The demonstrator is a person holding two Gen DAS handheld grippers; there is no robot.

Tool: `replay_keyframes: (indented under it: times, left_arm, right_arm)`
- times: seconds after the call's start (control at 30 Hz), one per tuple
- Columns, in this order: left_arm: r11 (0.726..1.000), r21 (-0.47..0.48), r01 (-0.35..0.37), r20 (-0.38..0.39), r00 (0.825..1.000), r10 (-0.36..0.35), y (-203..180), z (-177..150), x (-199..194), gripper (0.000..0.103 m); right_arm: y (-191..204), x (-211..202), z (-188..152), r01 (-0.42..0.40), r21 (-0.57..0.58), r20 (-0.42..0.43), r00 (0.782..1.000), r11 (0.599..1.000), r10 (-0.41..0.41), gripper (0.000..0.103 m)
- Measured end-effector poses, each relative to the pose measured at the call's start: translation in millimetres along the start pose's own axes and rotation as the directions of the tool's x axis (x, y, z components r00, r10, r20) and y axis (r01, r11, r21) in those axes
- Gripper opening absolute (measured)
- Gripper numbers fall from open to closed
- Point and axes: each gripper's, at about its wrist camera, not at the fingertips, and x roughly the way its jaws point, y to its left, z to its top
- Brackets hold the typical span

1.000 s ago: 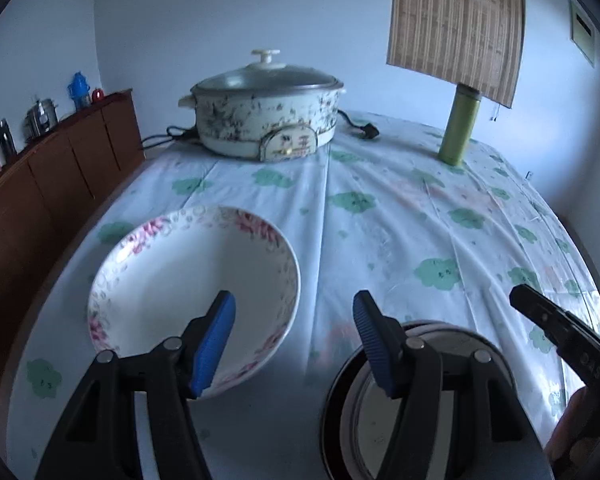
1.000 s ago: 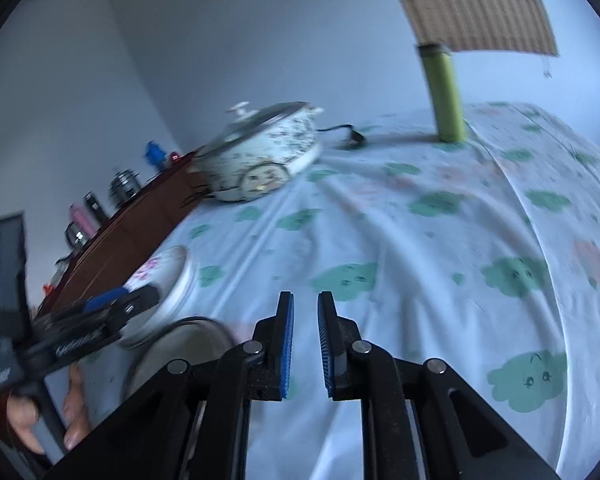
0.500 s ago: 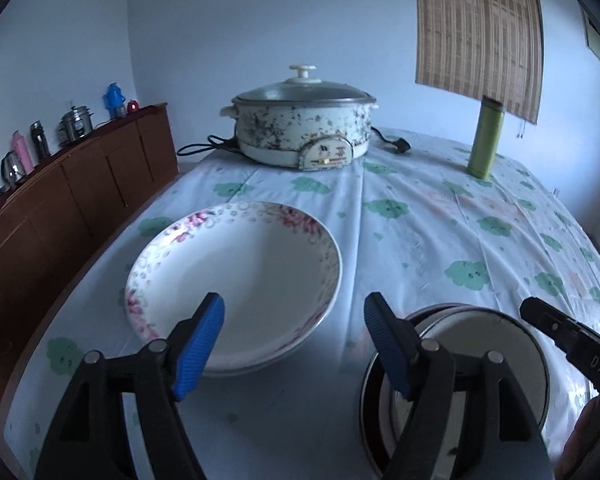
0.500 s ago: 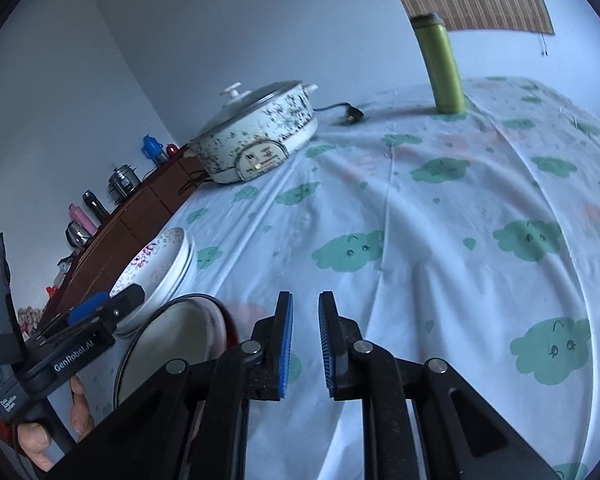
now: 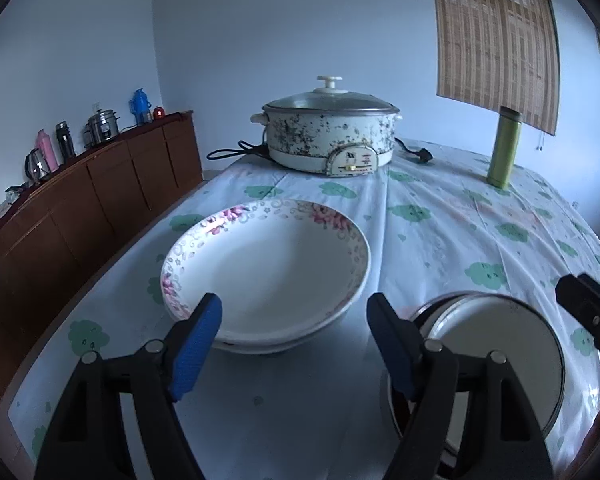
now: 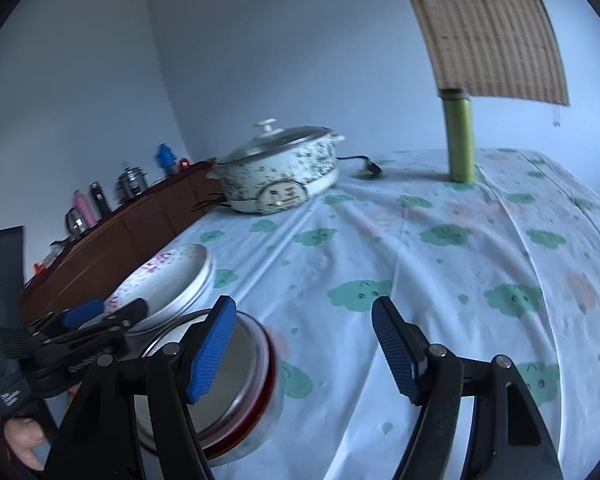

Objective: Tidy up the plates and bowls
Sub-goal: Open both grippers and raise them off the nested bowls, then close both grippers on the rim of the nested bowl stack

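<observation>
A white plate with a pink flower rim [image 5: 268,272] lies stacked on another plate on the clothed table; it also shows in the right wrist view [image 6: 168,280]. Right of it sits a metal bowl stacked in a red-rimmed bowl [image 5: 496,344], seen in the right wrist view [image 6: 236,364] too. My left gripper [image 5: 292,344] is open and empty, just short of the plate's near rim. My right gripper [image 6: 304,348] is open and empty, its left finger over the bowl's right side.
An electric hotpot with a glass lid [image 5: 328,136] and its cord stand at the table's far side. A green flask [image 5: 504,152] stands at the far right. A brown sideboard [image 5: 80,200] with flasks and a kettle runs along the left.
My right gripper has opened from shut and moved toward the bowls. My left gripper has opened wider and drawn back a little from the plate.
</observation>
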Motion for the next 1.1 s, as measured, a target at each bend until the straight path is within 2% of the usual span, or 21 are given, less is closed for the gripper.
replay_keyframes:
  times: [0.17, 0.53, 0.63, 0.7, 0.77, 0.87, 0.97, 1.1]
  left_arm:
    - [1.000, 0.000, -0.006, -0.004, 1.000, 0.006, 0.5, -2.1, -1.4, 0.076]
    - [0.999, -0.024, -0.028, -0.026, 0.999, 0.027, 6.9, -8.1, -3.4, 0.077]
    - [0.999, -0.039, -0.018, -0.036, 0.999, 0.017, 11.7, -9.4, -5.4, 0.085]
    - [0.998, -0.054, -0.010, -0.035, 0.999, 0.008, 15.2, -9.7, -8.1, 0.097]
    - [0.997, -0.072, -0.004, -0.028, 1.000, 0.002, 19.7, -10.6, -13.6, 0.102]
    - [0.997, -0.072, 0.006, -0.037, 0.999, -0.009, 20.8, -11.8, -15.1, 0.103]
    - [0.999, -0.047, 0.009, -0.061, 0.998, -0.012, 16.6, -12.8, -12.3, 0.103]
    - [0.998, -0.034, 0.048, -0.084, 0.995, -0.051, 14.8, -12.8, -12.1, 0.103]
  right_arm:
    - [10.8, -6.9, -1.8, -0.038, -0.093, -0.014, 0.999, 0.995, 0.036, 0.072]
    - [-0.7, -7.9, -5.5, -0.081, -0.049, -0.082, 0.994, 0.995, 0.077, 0.072]
    - [-3.3, -8.1, -6.7, -0.096, -0.031, -0.099, 0.991, 0.995, 0.092, 0.072]
    - [-6.9, -6.0, -7.2, -0.087, -0.011, -0.120, 0.989, 0.996, 0.085, 0.072]
    - [-11.7, -2.9, -6.4, -0.089, 0.019, -0.139, 0.986, 0.996, 0.090, 0.072]
    - [-19.3, 3.4, -6.3, -0.086, 0.074, -0.185, 0.978, 0.994, 0.099, 0.072]
    - [-23.2, 9.4, -8.0, -0.116, 0.121, -0.225, 0.964, 0.986, 0.141, 0.072]
    - [-22.2, 8.9, -6.7, -0.152, 0.150, -0.231, 0.955, 0.977, 0.184, 0.072]
